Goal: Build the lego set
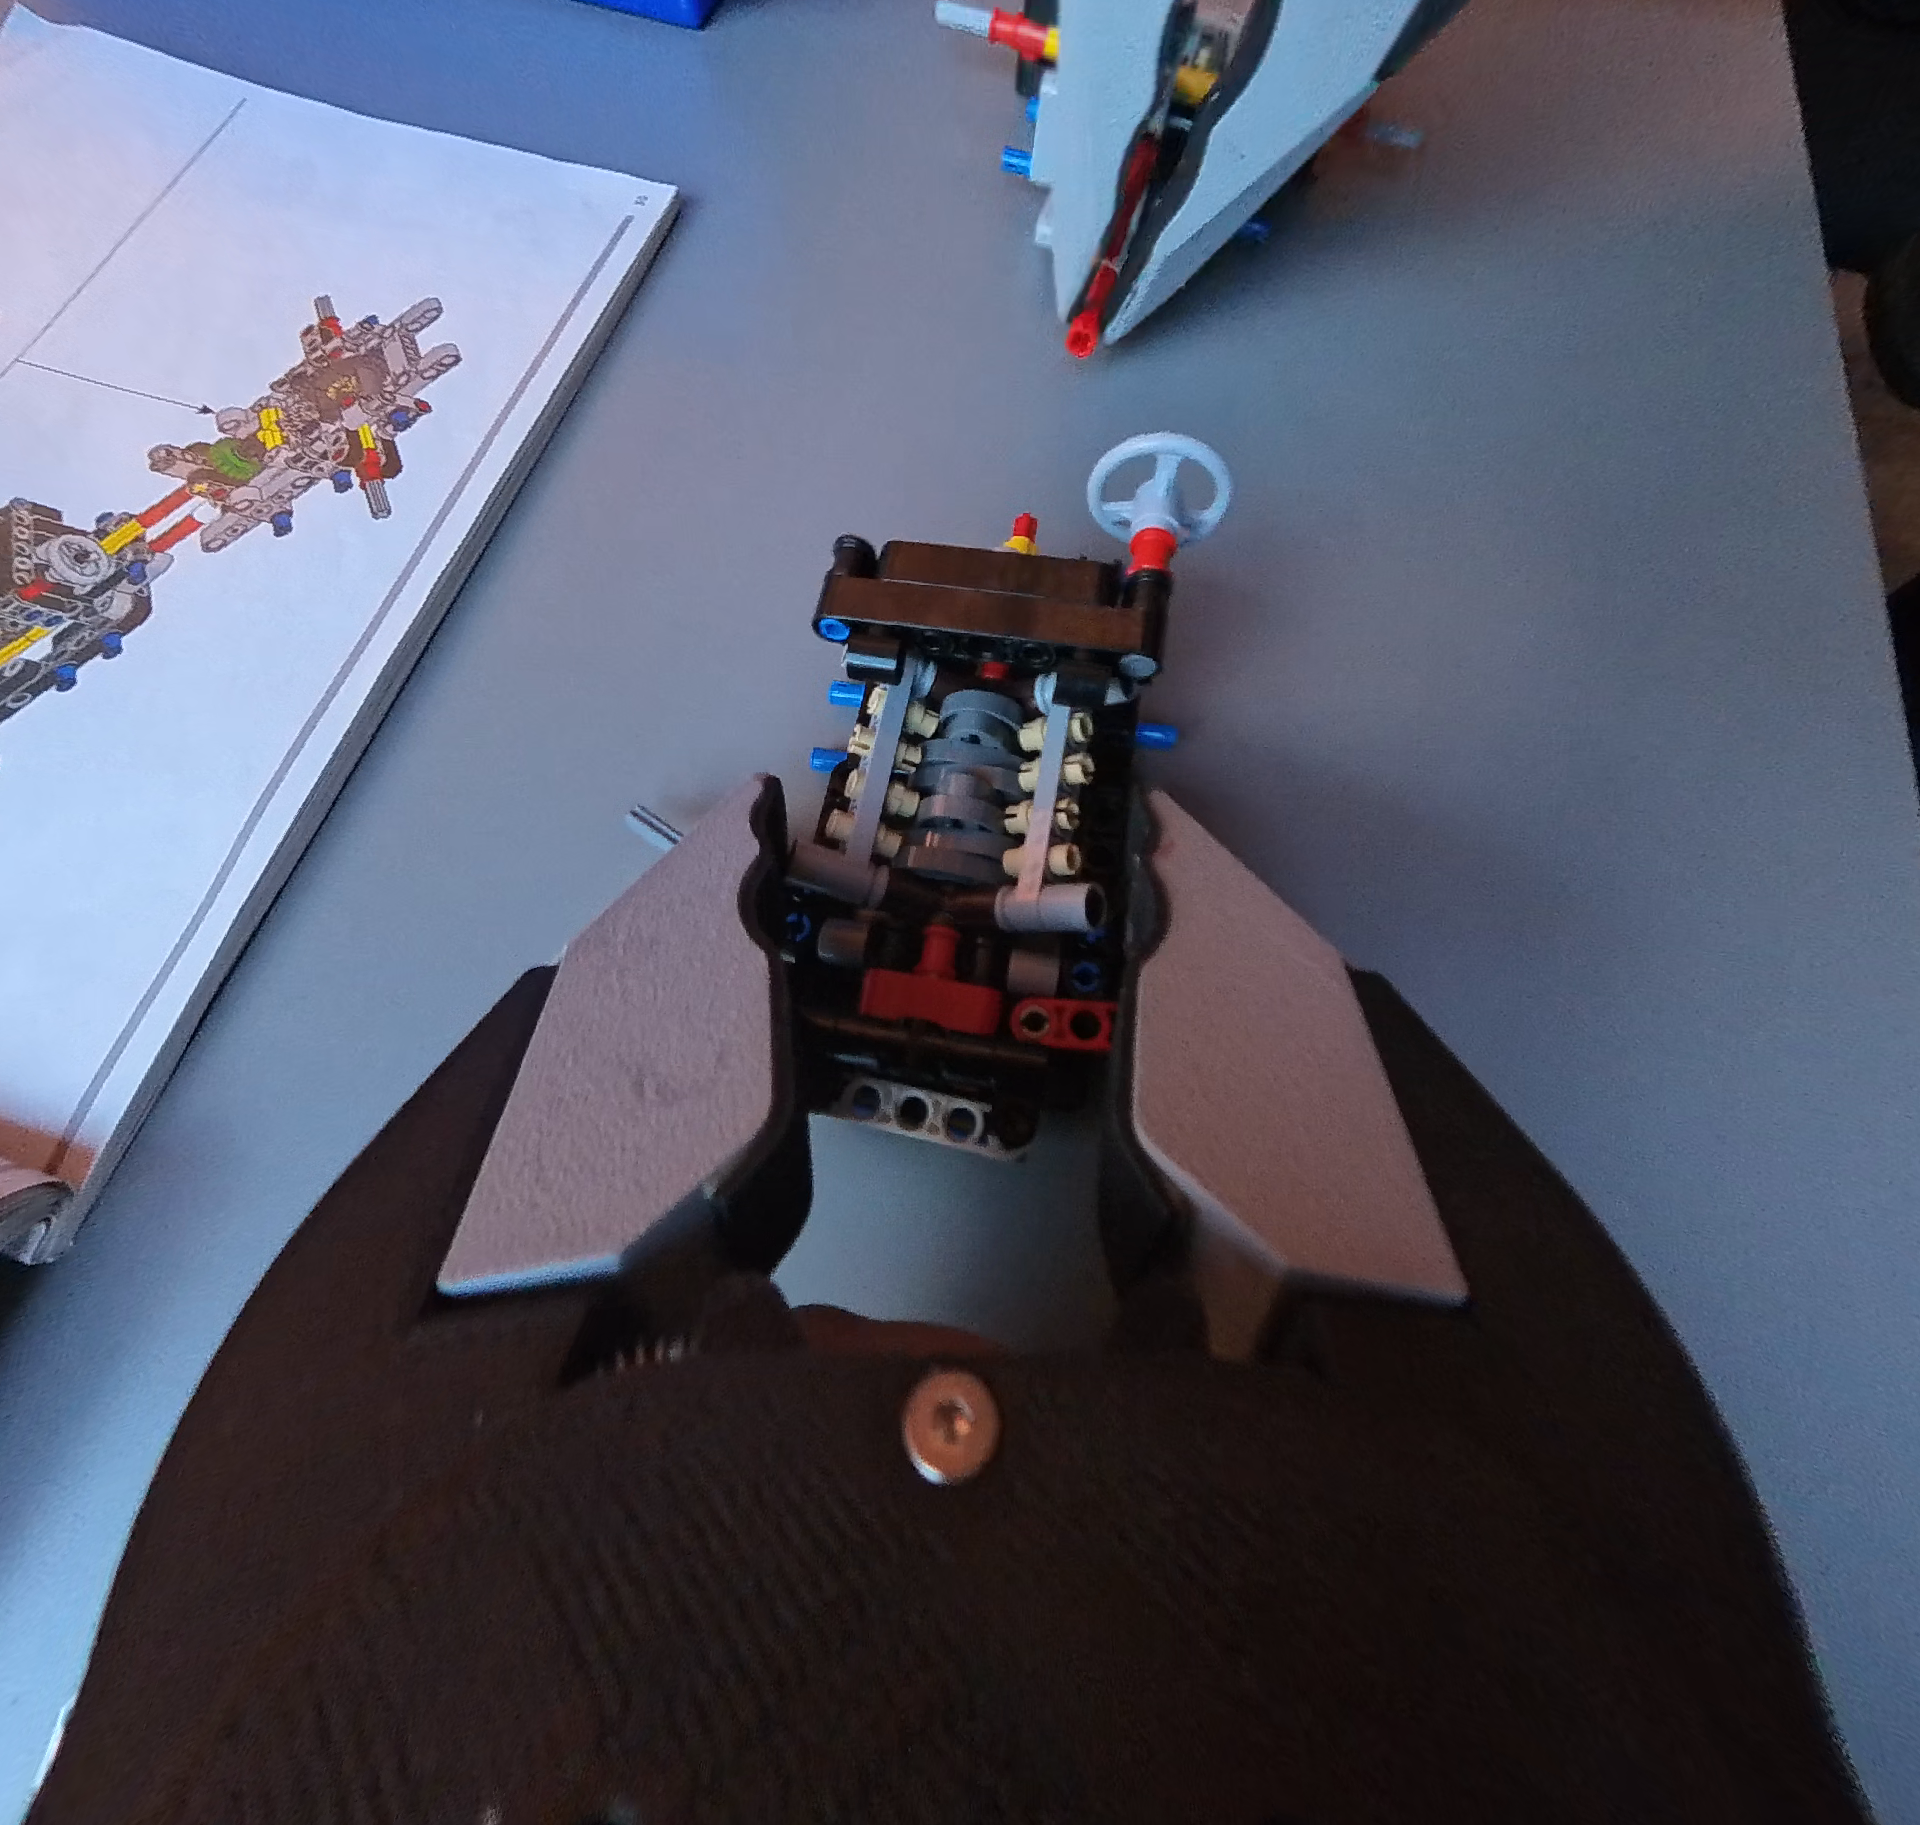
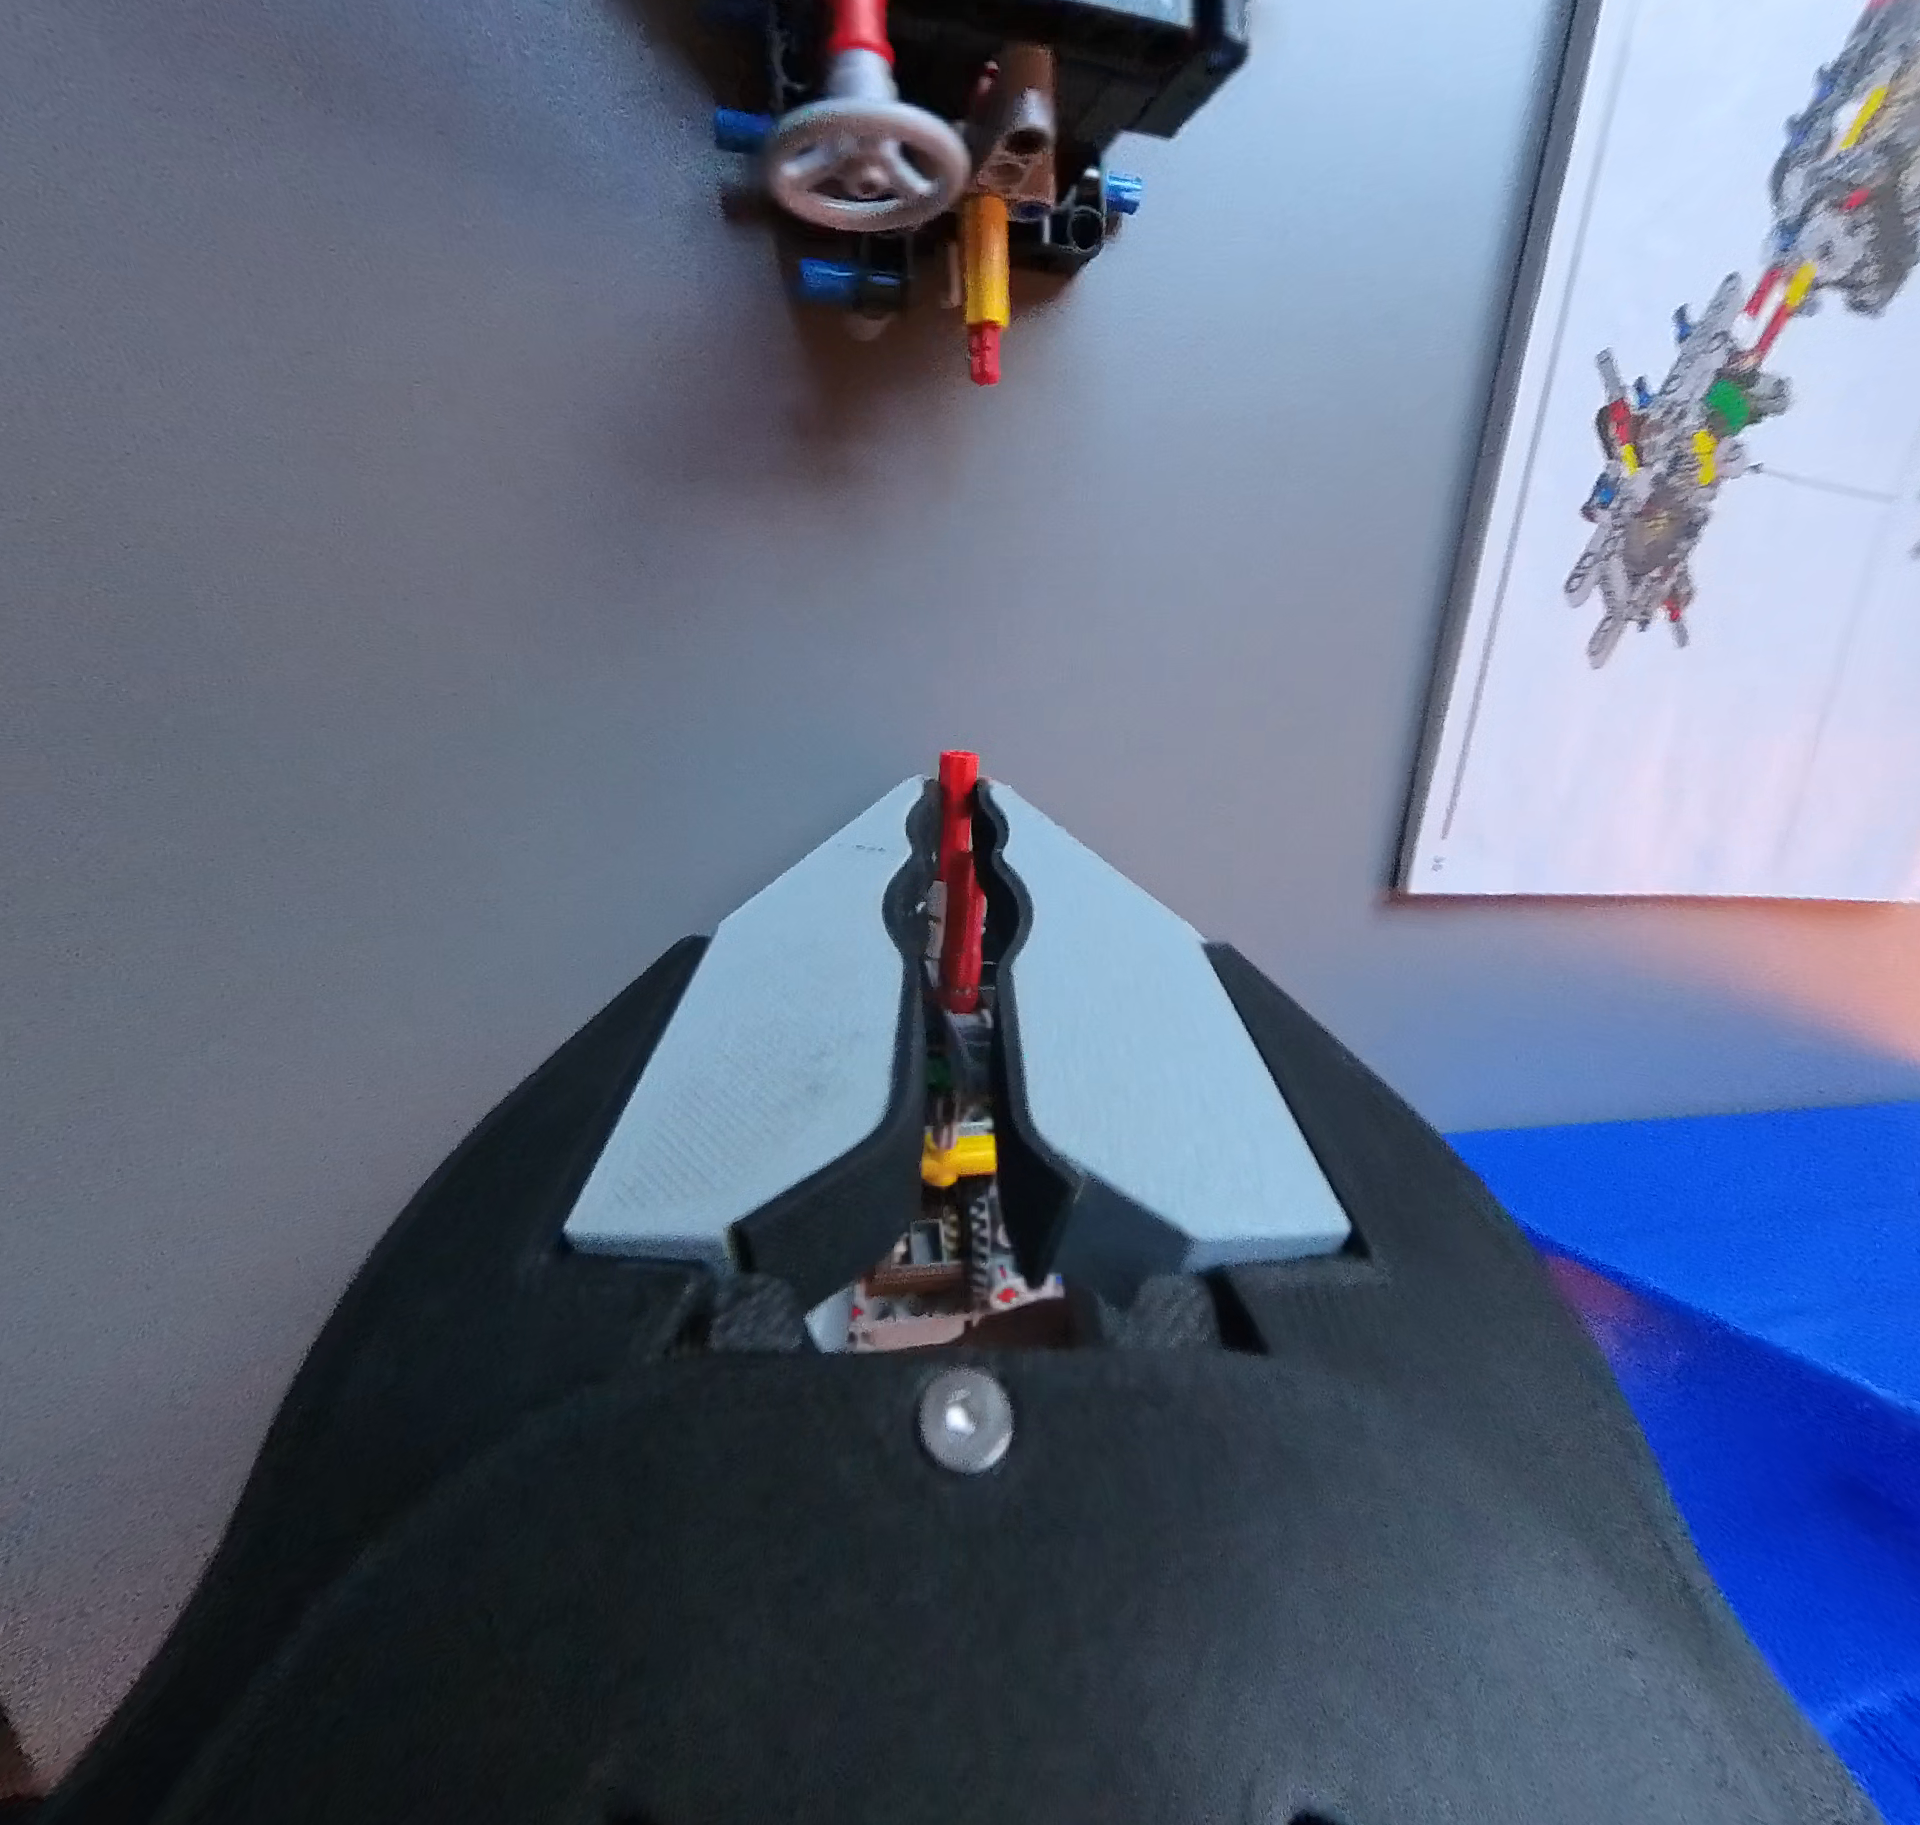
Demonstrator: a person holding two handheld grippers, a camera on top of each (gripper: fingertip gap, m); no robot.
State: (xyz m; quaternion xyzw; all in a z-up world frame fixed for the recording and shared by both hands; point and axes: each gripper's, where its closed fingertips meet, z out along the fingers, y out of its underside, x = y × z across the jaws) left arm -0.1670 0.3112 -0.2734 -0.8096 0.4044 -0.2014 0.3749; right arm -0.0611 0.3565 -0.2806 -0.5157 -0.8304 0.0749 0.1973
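Basically, grey table (image 1: 1455, 632); open booklet (image 1: 260, 528) on its left. The left gripper (image 1: 951, 840) is spread wide and pinches the sides of the dark toy-brick engine block (image 1: 977, 788), whose long axis runs straight ahead, with a grey wheel (image 1: 1158, 482) at its far end. Facing it, well apart, the right gripper (image 2: 956, 799) is pressed together on a red rod (image 2: 958, 861) that points at the block's yellow-and-red peg (image 2: 985, 289).

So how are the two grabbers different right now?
The left gripper is spread wide, its pads against the sides of a black brick model on the grey table. The right gripper is nearly shut on a thin red axle poking past its tips. The left grips something big, the right something skinny. Both have pale grey fingers.
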